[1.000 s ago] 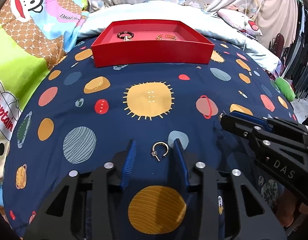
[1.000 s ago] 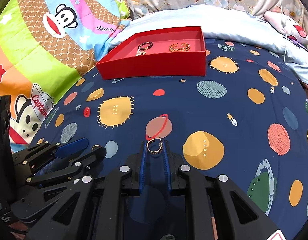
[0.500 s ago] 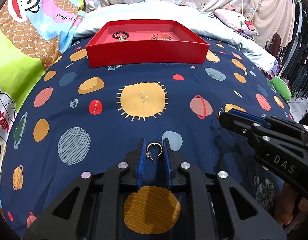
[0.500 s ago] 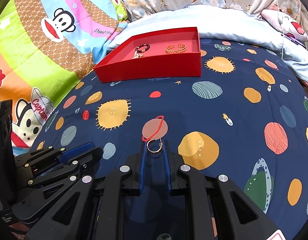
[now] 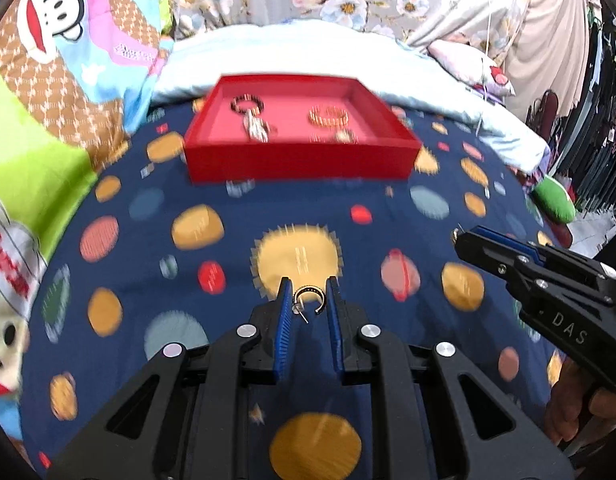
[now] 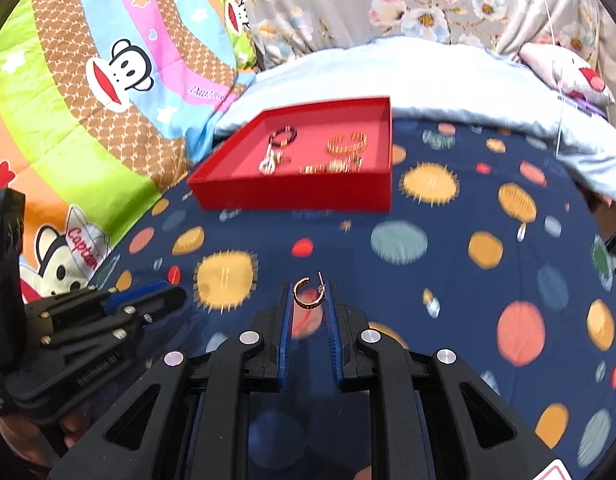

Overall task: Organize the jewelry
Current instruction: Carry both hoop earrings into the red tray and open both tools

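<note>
My left gripper point(image 5: 309, 300) is shut on a gold hoop earring point(image 5: 310, 299) and holds it above the planet-print bedspread. My right gripper point(image 6: 308, 298) is shut on a second gold hoop earring point(image 6: 306, 298), also lifted. A red tray point(image 5: 300, 160) lies farther back on the bed; it also shows in the right wrist view point(image 6: 296, 196). It holds a dark beaded bracelet point(image 5: 248, 104), a gold bracelet point(image 5: 327, 116) and some smaller pieces. Each gripper shows in the other's view: the right one point(image 5: 459, 240), the left one point(image 6: 176, 296).
The dark blue bedspread point(image 5: 148, 240) covers the bed. A light blue blanket point(image 5: 292, 52) lies behind the tray. A colourful monkey-print quilt point(image 6: 88, 92) rises at the left. A green cushion point(image 5: 555, 204) and clothes racks stand at the far right.
Both grippers have lifted their earrings off the bedspread and moved forward toward the red tray, which now looks closer. The left gripper closed on its earring a second ago.
</note>
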{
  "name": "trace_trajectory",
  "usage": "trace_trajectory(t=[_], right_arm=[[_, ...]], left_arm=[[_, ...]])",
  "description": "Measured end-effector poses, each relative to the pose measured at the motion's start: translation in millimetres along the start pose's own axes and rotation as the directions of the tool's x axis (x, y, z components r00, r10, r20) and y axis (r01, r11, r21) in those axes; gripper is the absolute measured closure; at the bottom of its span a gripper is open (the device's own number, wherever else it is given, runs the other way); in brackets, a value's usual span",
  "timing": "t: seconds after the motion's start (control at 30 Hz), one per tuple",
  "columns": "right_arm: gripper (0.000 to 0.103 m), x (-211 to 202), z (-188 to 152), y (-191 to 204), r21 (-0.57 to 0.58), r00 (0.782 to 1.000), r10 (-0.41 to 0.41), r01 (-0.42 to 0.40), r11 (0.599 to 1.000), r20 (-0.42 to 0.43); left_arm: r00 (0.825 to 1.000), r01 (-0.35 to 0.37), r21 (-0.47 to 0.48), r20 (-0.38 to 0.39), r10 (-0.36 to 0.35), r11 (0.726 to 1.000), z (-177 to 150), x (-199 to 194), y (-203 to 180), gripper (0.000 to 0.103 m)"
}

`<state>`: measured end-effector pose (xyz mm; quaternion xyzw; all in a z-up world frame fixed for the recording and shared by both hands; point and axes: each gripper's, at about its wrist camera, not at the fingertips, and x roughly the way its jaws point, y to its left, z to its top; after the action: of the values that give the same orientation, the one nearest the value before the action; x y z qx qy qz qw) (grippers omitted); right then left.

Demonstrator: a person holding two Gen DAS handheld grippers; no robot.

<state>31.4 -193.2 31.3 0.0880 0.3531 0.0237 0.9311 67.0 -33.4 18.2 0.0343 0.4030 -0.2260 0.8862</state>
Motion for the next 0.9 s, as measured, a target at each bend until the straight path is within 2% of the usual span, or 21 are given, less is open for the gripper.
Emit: trace_trajectory(t=[0.27,0.47,0.67,0.9], right_arm=[[0.088,5,52,-5,-0.018,0.997,0.005,-0.003,1.000,0.079],[0.088,21,92,-7,-0.031,0.993,0.013,-0.010,0.999,0.116],[0.088,45,126,-14,-0.009,0.991,0.024,-0.023,1.000,0.134],[0.088,78,152,-22,0.009,0.993,0.016,-0.017,1.000,0.120]], left_arm=[[0.996,-0.030,0.019,0.082,0.028,0.999,58,-3,11,0.087],[0.990,-0.057,0.027,0.133,0.053,0.998,101,10,17,0.087],[0.987,-0.079,0.024,0.139,0.075,0.997,136,36,19,0.087],[0.988,-0.097,0.013,0.119,0.095,0.995,161,70,21,0.087]])
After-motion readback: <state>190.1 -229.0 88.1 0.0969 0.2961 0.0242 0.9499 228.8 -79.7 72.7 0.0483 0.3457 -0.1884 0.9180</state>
